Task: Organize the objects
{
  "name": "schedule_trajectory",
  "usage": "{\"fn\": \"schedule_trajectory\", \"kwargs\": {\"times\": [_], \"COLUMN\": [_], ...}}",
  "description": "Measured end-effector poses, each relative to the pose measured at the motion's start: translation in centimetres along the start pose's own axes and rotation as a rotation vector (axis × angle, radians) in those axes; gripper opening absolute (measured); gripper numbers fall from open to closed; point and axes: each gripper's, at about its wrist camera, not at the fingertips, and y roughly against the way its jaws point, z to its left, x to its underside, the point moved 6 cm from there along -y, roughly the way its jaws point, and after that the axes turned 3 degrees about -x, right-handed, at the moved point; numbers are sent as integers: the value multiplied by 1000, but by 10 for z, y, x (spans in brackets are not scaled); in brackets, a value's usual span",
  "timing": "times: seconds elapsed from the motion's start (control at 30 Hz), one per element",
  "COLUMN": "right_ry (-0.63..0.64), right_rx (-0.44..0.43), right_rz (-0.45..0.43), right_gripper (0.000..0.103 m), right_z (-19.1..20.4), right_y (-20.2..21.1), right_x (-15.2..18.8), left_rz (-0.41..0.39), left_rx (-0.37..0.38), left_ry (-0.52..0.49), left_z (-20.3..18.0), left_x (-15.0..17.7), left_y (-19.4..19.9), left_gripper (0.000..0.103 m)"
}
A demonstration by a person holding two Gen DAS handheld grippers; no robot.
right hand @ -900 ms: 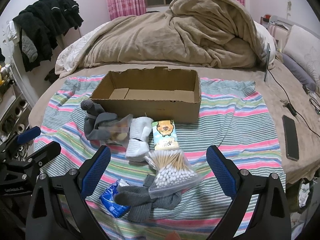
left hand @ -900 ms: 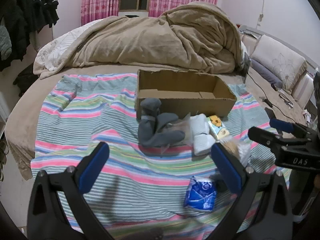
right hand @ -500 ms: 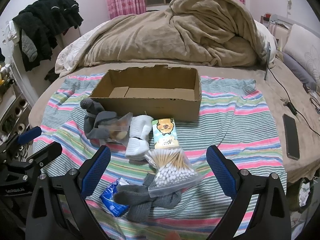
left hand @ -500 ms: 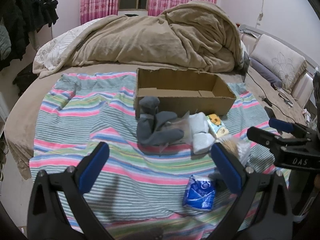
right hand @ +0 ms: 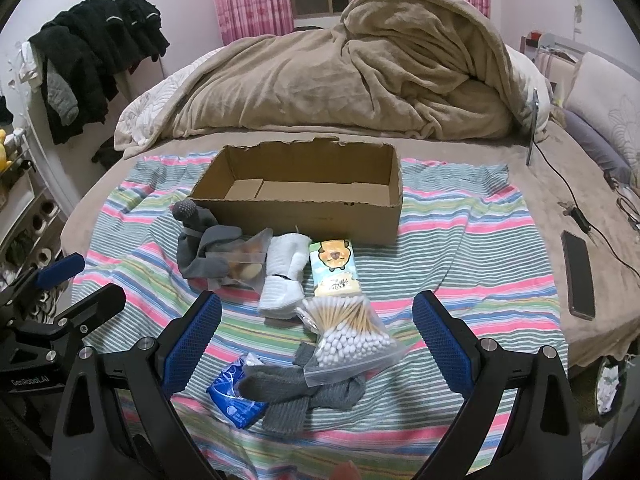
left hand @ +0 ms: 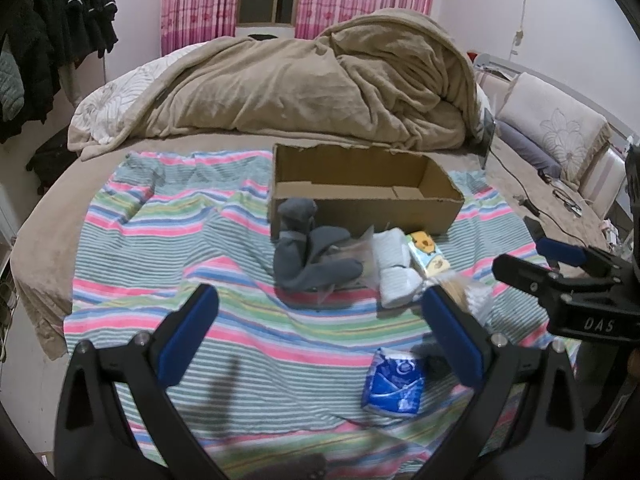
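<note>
Nothing is lying in the cardboard box (right hand: 304, 196) on the bed yet, so sorting is only beginning; socks, tissues and the cotton swab bag (right hand: 352, 340) are sitting just before it. Both the left hand-held gripper (left hand: 320, 332) and right hand-held gripper (right hand: 316, 332) are hovering spread apart, gripping nothing; the swab bag, overlapping the grey sock (right hand: 304, 396), is looking nearest for grabbing

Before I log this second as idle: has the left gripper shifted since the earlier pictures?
Yes, slightly. In its own view the cardboard box and gray socks have drifted left, so the left gripper has shifted or turned right.
</note>
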Motion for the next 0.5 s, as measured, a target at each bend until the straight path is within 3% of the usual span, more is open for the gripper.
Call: {"fn": "schedule_trajectory", "kwargs": {"times": [0.17,0.37,0.5], "right_ry": [-1,-6,-6], "right_rx": [-1,-2,-4], "right_rz": [1,13,16], "right_gripper": [99,99,99], "right_z": [0,-2,-3], "right_y": [0,-4,-6], "right_x": [0,0,0], "left_rz": [-25,97,126], "left_rx": [10,-31,-43], "left_ry": [7,-23,-35], "left_z": [0,2,1], "left_x": [0,6,6], "left_y": [1,-6,-8], "left_gripper": [102,102,102]}}
